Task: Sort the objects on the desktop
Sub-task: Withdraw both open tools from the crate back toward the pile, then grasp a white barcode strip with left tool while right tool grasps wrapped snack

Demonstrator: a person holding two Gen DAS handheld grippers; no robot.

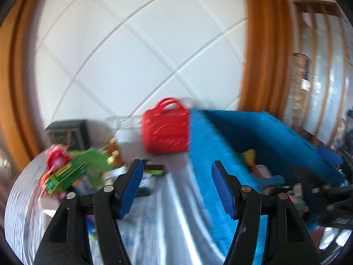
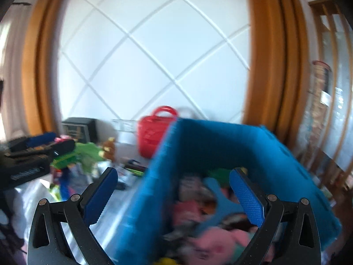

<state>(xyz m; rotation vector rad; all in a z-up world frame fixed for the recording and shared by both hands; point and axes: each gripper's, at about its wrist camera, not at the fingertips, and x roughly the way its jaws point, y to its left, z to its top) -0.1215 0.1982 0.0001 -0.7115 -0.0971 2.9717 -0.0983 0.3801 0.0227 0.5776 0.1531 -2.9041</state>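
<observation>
Both sets of jaws stand open and empty, the right gripper (image 2: 174, 195) over the blue bin (image 2: 220, 141) at lower right, so the left gripper (image 1: 176, 190) should slow, then square up on the green box (image 1: 64, 174) at lower left.

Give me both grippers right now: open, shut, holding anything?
Left gripper: open, nothing between its jaws.
Right gripper: open wide over the blue bin, holding nothing.

Left hand-held gripper (image 1: 176, 185) parted, empty; blue bin (image 1: 253, 137) right, red basket (image 1: 165, 130) behind.
</observation>
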